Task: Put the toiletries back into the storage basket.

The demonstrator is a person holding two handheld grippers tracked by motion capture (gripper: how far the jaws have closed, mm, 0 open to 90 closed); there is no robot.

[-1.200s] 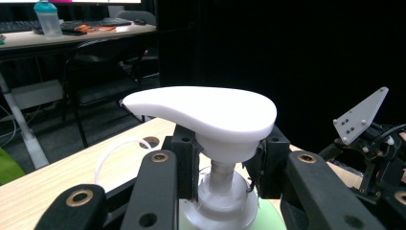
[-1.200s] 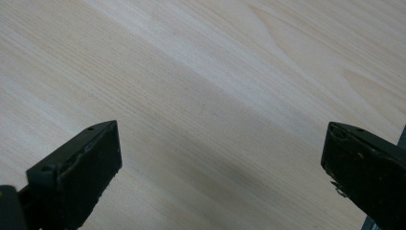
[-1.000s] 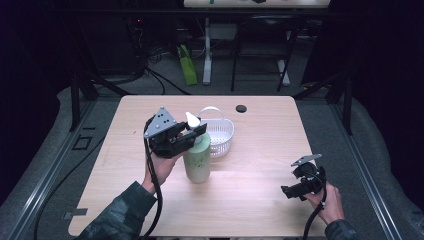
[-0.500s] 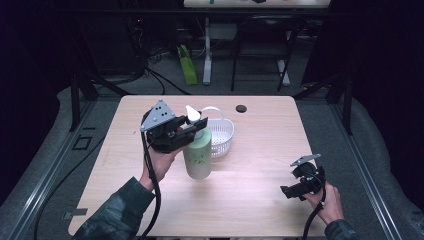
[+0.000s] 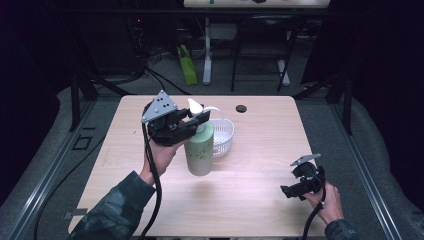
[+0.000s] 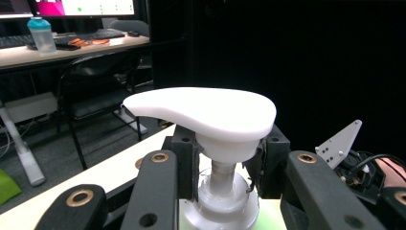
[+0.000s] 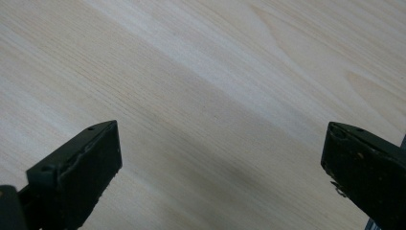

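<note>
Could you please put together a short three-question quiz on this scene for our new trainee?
1. True or false: the left tool is closed around the neck of the green pump bottle.
2. What lies under the right tool? A) a white basket B) bare wooden table C) a black cap
3. Fill in: the white basket sits just ___ the bottle in the high view.

Key: 1 true; 2 B, the table, jaws wide apart; 3 behind.

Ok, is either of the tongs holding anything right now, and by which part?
The left tongs grip the green pump bottle by its neck, just under the white pump head. The right tongs are open, holding nothing.
</note>
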